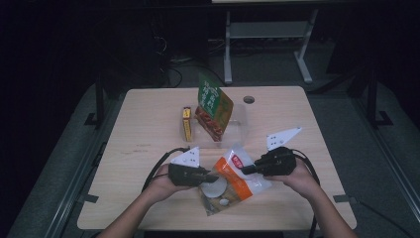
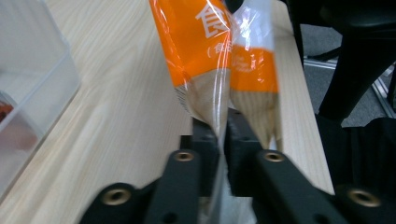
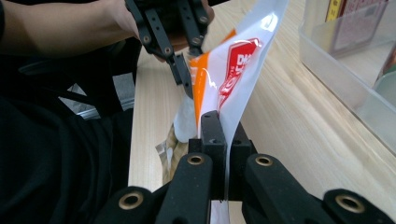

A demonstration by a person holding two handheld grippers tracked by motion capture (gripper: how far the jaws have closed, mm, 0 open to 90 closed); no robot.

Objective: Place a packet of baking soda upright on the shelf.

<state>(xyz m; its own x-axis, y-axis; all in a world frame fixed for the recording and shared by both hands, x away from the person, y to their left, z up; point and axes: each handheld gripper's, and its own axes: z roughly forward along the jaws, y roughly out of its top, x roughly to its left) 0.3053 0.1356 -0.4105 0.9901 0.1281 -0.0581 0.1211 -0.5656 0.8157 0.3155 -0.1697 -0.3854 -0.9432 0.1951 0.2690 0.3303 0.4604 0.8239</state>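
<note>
An orange, white and clear snack bag (image 1: pixel 233 179) is held just above the table's front middle. My left gripper (image 1: pixel 213 177) is shut on the bag's left edge; in the left gripper view the film (image 2: pixel 205 70) is pinched between the jaws. My right gripper (image 1: pixel 246 170) is shut on the bag's upper right edge, and in the right gripper view the bag (image 3: pixel 231 79) rises from its closed jaws, with the left gripper (image 3: pixel 187 86) on the far side. White round pieces show through the clear part of the bag.
A clear plastic bin (image 1: pixel 237 130) stands at the table's centre, holding an upright green and orange packet (image 1: pixel 213 106) and a thin yellow box (image 1: pixel 186 124). A round cable hole (image 1: pixel 248 99) sits behind it. The table edge runs close to my hands.
</note>
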